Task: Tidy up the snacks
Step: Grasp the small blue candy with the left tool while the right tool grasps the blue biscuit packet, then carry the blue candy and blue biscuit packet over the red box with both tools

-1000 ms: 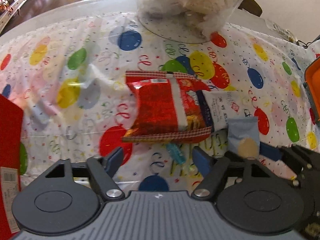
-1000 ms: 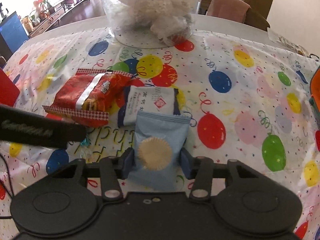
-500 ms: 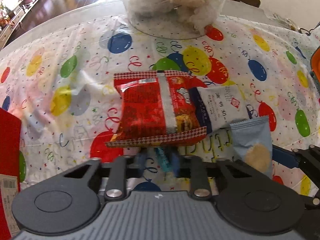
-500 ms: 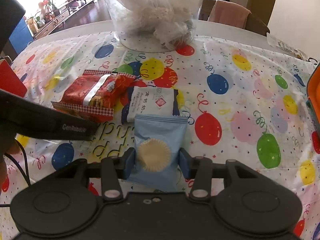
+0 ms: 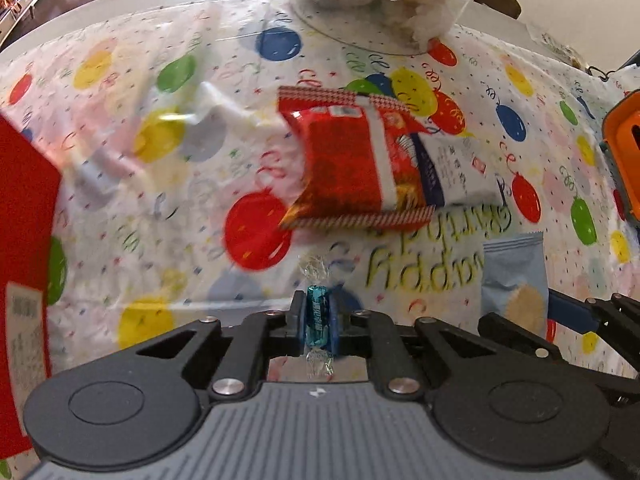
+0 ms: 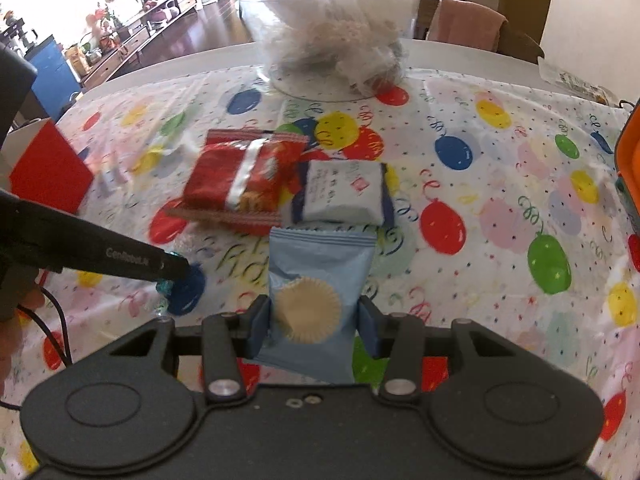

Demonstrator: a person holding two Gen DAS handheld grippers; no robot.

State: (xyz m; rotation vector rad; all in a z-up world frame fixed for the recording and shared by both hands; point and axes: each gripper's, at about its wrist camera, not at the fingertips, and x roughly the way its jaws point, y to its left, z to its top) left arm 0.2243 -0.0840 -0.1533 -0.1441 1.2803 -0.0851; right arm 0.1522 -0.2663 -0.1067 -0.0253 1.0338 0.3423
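Note:
My left gripper (image 5: 315,322) is shut on a small teal wrapped candy (image 5: 316,316), held just above the balloon tablecloth (image 5: 160,208). A pale blue cake packet (image 6: 316,292) sits between the pads of my right gripper (image 6: 316,320), which is shut on it and holds it off the cloth. That packet (image 5: 514,280) also shows at the right of the left wrist view. A red snack bag (image 6: 244,176) and a white-and-navy packet (image 6: 344,194) lie side by side on the cloth beyond both grippers. The left gripper (image 6: 172,270) shows as a black bar at the left of the right wrist view.
A large clear bowl (image 6: 332,28) of pale wrapped snacks stands at the far side of the table. A red box (image 6: 48,168) stands at the left. An orange container (image 6: 628,160) is at the right edge. A chair with a pink cloth (image 6: 468,24) is behind the table.
My left gripper closed on the teal candy and drew it back from the red bag. My right gripper lifted the blue packet a little.

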